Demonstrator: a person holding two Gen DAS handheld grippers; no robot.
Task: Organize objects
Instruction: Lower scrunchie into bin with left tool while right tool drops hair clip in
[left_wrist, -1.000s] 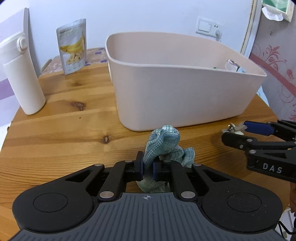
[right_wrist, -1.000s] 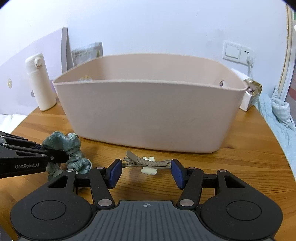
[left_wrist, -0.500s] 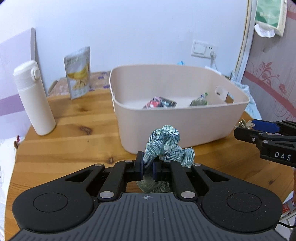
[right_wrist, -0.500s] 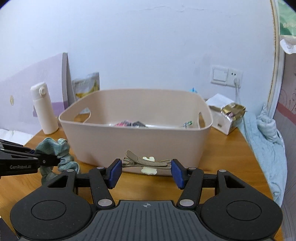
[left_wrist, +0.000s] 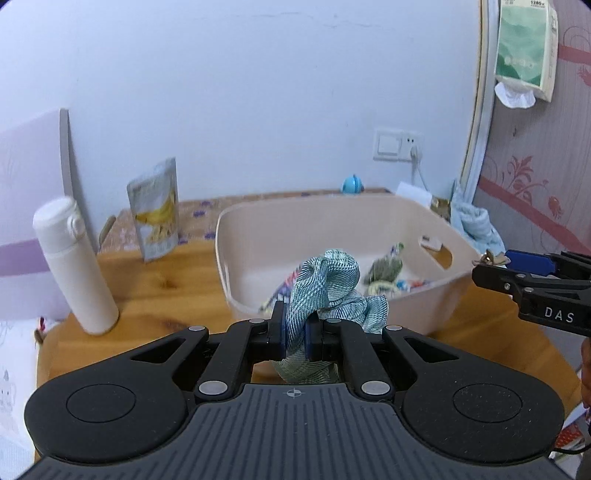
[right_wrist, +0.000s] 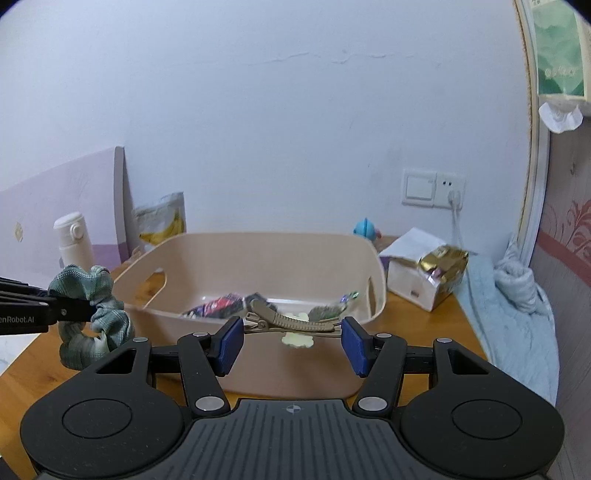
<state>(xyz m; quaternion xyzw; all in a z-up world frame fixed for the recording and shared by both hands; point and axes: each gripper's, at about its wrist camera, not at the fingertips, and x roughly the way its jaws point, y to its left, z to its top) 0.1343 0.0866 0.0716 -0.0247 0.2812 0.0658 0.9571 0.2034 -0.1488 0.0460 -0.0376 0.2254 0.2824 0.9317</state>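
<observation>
left gripper (left_wrist: 294, 338) pinching a scrunchie (left_wrist: 327, 291), right gripper (right_wrist: 291, 341) clamping a hair clip (right_wrist: 291, 319) endwise, should clear the bin (right_wrist: 258, 369) rim before releasing.

A bunched teal scrunchie (left_wrist: 325, 291) and a tan hair clip (right_wrist: 291, 320) lying level are held up before the beige bin (right_wrist: 258, 365).

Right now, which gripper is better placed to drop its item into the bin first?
Probably right: the right gripper holds the hair clip nearer the bin opening. The left gripper, holding the scrunchie, sits further back.
</observation>
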